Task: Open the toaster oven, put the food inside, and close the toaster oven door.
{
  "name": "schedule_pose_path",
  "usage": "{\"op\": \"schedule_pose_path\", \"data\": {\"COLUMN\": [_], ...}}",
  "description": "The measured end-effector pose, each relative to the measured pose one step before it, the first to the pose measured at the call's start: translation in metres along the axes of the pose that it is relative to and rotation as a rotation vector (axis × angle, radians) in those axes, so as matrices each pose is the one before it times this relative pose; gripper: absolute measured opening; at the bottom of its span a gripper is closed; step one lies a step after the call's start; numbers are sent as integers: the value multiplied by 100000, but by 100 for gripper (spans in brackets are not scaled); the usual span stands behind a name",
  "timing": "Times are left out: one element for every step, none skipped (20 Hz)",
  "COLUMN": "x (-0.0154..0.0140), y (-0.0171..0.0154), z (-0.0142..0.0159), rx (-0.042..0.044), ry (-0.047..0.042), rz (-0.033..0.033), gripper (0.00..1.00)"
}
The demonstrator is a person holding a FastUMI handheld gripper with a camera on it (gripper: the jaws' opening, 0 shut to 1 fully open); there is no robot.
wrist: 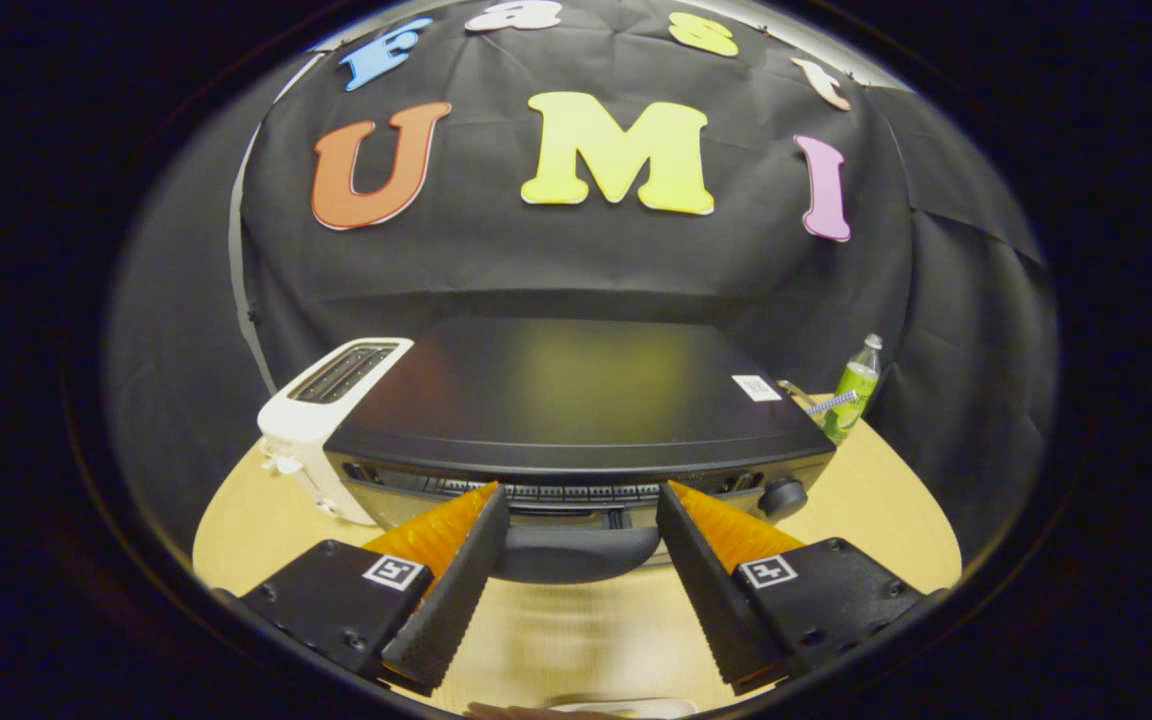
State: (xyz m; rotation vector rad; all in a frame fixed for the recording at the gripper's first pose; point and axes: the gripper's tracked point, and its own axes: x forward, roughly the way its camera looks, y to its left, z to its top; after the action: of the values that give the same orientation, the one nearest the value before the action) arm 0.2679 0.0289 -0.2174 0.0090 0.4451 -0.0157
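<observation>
A black toaster oven [576, 390] stands on a wooden table [886, 500], seen from above and in front. Its door looks shut. The dark curved door handle [576, 558] lies between my two fingers, close below their tips. My gripper [581, 497] is open, its fingers wide apart on either side of the handle, and I cannot tell whether they touch it. A black knob [783, 497] sits at the oven's front right. A pale rim [626, 707], perhaps a plate, peeks in on the table nearest to me; whatever lies on it is hidden.
A white slot toaster [321, 420] stands tight against the oven's left side. A green bottle [856, 388] stands behind the oven's right corner, with a small tool beside it. Bare tabletop lies in front of the oven.
</observation>
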Motion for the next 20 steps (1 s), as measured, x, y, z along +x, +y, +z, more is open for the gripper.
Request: {"op": "schedule_pose_path", "data": {"x": [-615,-219,-573,-241,-710,-254,-278,-74,22,239,741,806,1015,910,1014,418,706,-563,90,-69], "y": [-61,-43,32,21,-22,-7,-61,18,2,43,64,-207,-640,-535,83,526,18,70,-139,-55], "z": [-612,-549,-791,-930,-1050,-732,-1176,-1151,-1443,-1741,-1479,-923,-369,-358,-1100,454,200,-137,13,-106], "rx": [33,132,-128,-86,39,547,1665,2030,1659,1483,-449,-2048,-2445,-1534,-779,2035,1256,-130,-294,576], "ry": [3481,3447,3550,2585,3898,2930,4316,3903,5120,6815,5777,2784,-83,-193,2870,-2319,-1466,260,20,-215], "rz": [361,210,187,107,236,11,15,129,-422,-203,-149,-1054,-2809,-2676,-387,3748,-338,1062,-621,300], "gripper": [99,99,99,99,99,99,99,99,98,98,97,97,97,97,97,97,97,97,97,97]}}
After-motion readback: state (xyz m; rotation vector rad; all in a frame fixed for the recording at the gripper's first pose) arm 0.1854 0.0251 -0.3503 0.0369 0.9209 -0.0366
